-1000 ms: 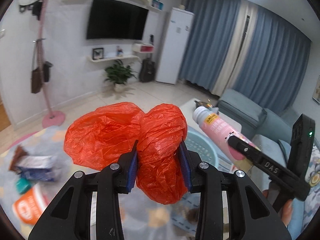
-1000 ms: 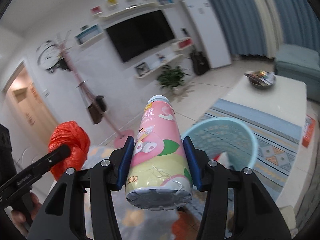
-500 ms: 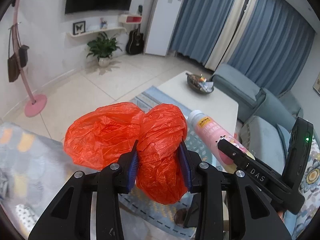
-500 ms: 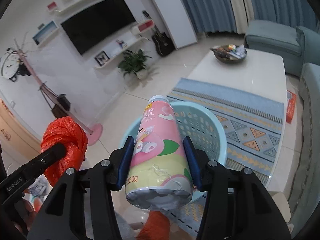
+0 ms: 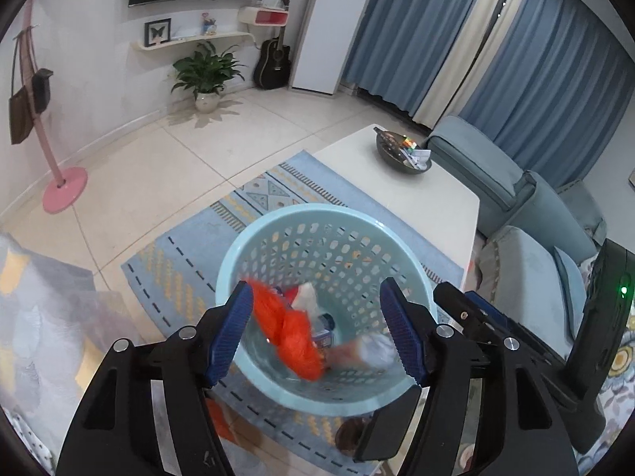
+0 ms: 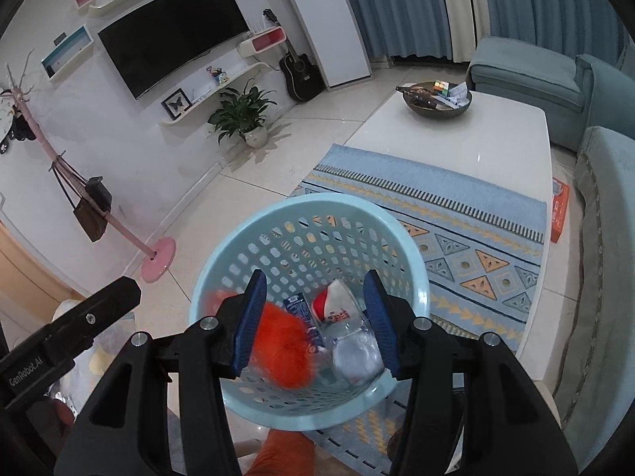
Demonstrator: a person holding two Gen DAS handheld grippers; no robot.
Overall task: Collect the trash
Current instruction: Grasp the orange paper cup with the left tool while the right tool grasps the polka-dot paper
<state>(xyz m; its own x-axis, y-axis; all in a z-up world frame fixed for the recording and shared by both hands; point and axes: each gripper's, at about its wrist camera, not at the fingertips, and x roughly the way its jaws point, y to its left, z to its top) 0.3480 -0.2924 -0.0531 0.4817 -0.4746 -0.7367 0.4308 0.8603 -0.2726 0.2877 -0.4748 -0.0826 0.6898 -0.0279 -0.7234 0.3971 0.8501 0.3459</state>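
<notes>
Both loads have dropped since a second ago — my left gripper (image 5: 317, 331), jaws opening, is empty; the orange bag (image 5: 291, 335) and bottle (image 6: 357, 353) lie in the basket (image 6: 408, 246). My right gripper (image 6: 315, 323) gapes empty. Risk: withdrawing carelessly, I'd clip the rim and tip it.

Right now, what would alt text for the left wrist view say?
An orange plastic bag drops, blurred, into a light-blue perforated basket below the opening left hand-held gripper. The basket stands on a patterned rug beside a white table.
</notes>
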